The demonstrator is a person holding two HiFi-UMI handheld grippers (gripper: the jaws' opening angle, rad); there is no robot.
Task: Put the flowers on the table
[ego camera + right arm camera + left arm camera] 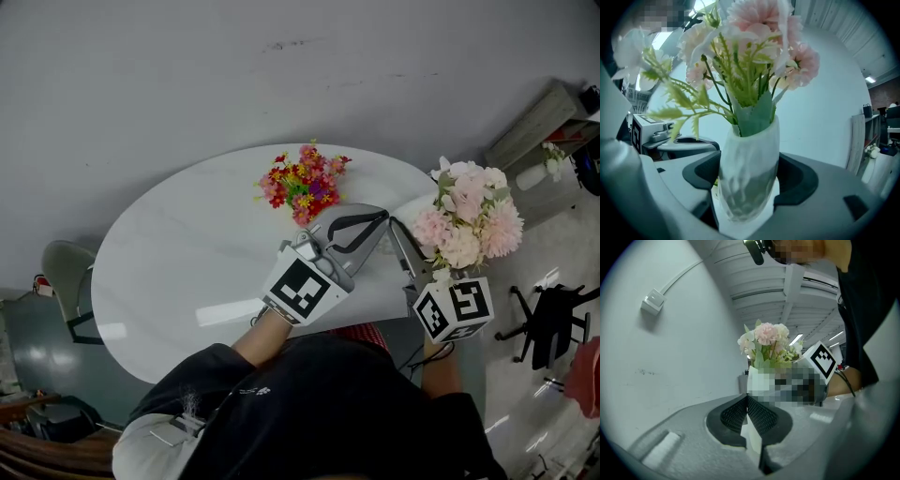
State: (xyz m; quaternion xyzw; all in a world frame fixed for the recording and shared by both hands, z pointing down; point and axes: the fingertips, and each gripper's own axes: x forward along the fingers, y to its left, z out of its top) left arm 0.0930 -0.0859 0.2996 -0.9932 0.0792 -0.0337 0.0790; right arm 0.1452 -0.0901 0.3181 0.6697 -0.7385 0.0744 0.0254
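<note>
**1. Right gripper** (749, 183). We are reading its jaws as clamped on the white vase (749, 154). The dark pads (698, 173) are pressing on the vase's left and right flanks, and the vase is standing upright between them. The pink flowers (754, 28), on green stems, are rising out of its neck.

**2. Left gripper** (747, 414). We are reading its jaws as closed together with nothing between them. The ribbed pads (761, 417) are meeting at their tips (a narrow white sliver is showing below the contact line).

**3. Position of the load.** In the head view the pink flowers are sitting at the right-hand end of the white oval table (178, 272), partly over its edge and partly over the floor (525, 272). We are not able to tell whether the vase base is touching the tabletop.

**4. Gripper layout.** The left gripper is lying over the near edge of the table, just beside the right gripper, with its tips pointing towards the vase. The left marker cube (302, 287) is sitting over the tabletop, and the right marker cube (455, 309) is hanging off the table's edge.

**5. Other items.** A small multicoloured bouquet (305, 183) is resting on the table near its far edge, just beyond the left gripper's tips and apart from the pink flowers.

**6. Surroundings.** A pale wall (670, 357) is standing behind the table. A grey chair (66, 272) is standing at the table's left end, and a black office chair (553, 323) is standing on the floor to the right.
</note>
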